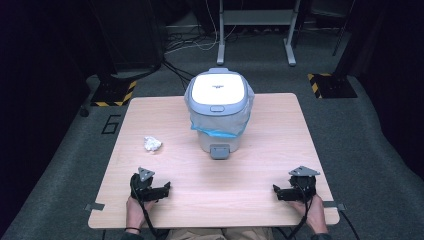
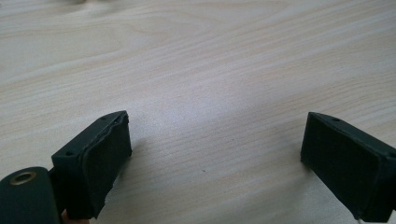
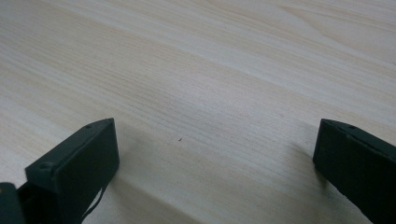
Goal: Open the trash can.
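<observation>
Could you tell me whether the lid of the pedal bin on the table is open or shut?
Shut. The bin's white lid lies flat on the bin, with the bag liner folded over the rim beneath it.

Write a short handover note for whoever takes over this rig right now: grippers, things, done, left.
Left gripper: open, empty, resting near the table's front edge.
Right gripper: open, empty, same edge.
Crumpled paper ball: on the table, ahead of the left gripper, untouched.
Pedal bin: table centre, far side, lid shut, lined with a bag.
Done: nothing visible.
Left: probably pick up the paper and bin it.
</observation>
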`<state>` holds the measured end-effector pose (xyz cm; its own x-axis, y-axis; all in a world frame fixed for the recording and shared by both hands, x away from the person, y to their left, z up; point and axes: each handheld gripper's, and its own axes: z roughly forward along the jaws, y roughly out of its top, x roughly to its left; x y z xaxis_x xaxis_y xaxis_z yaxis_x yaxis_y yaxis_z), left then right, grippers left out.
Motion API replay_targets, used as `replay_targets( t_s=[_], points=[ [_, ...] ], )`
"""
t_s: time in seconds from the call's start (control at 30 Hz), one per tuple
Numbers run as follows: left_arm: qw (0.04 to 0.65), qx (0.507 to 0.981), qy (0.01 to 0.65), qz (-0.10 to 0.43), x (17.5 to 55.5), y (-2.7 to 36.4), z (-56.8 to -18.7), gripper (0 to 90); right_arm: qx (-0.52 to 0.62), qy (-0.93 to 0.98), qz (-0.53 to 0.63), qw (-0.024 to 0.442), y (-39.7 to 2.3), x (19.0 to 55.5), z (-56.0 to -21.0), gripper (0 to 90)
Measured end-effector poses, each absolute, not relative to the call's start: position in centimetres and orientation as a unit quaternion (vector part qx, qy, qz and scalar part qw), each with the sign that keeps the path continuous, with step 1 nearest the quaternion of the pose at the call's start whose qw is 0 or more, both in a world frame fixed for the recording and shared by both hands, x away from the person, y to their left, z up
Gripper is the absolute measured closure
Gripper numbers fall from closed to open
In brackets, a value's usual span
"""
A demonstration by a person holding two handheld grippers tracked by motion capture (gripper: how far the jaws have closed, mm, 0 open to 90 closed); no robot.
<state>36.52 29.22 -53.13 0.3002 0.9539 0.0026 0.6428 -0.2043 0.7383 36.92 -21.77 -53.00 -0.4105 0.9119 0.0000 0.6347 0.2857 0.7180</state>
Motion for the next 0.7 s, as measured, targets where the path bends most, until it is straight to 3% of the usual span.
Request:
replay_targets(
  t_s=[0.7],
  points=[
    [0.321, 0.745, 0.536, 0.234, 36.6, 29.2, -53.1, 7.4, 0.503, 0.769, 0.329, 0.218, -21.5, 37.2, -51.9, 0.5]
  ],
)
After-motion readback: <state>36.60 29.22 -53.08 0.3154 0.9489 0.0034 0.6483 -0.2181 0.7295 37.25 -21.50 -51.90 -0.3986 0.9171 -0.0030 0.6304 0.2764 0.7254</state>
